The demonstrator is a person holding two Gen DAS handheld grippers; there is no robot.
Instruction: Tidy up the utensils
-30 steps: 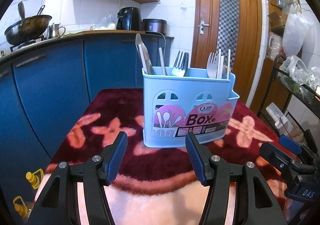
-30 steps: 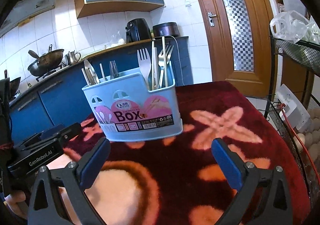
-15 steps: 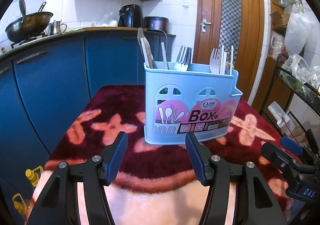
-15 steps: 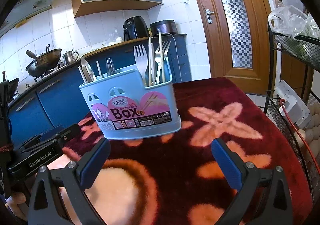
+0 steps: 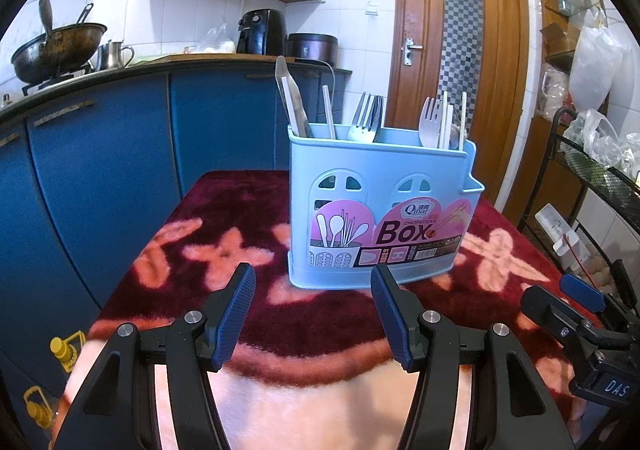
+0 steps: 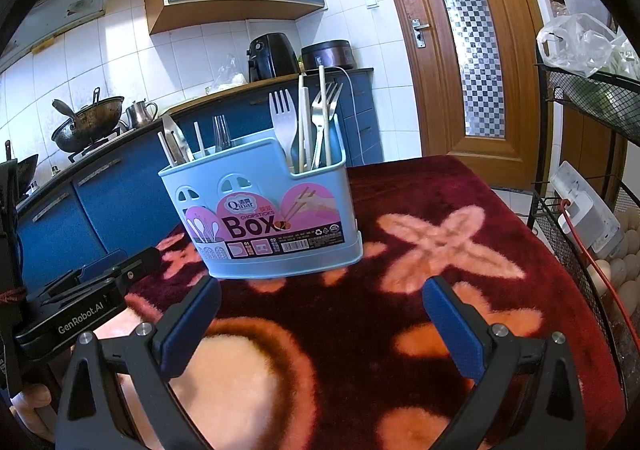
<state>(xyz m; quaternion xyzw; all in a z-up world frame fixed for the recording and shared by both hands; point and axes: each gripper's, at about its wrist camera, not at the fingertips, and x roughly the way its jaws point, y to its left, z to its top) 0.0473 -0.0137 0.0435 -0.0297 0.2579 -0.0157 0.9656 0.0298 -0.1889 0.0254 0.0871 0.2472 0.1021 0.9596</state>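
Where tongs (image 5: pixel 312 314) gape, caddy (image 5: pixel 380 210) beyond.

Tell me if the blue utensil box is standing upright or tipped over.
Upright: the blue utensil box sits flat on the red floral cloth, with forks and chopsticks pointing up.

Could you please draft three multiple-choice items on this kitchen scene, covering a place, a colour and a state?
1. Where does the utensil box stand?
A. on the patterned red cloth
B. on the blue counter
C. on the wire rack

2. What colour is the box?
A. orange
B. light blue
C. black

3. How are both hand-held grippers?
A. shut on forks
B. shut on the box
C. open and empty

Answers:
1 A, its base sits on the red cloth.
2 B, its plastic walls are light blue.
3 C, the left hand-held gripper and the right hand-held gripper show spread pads with nothing between them.
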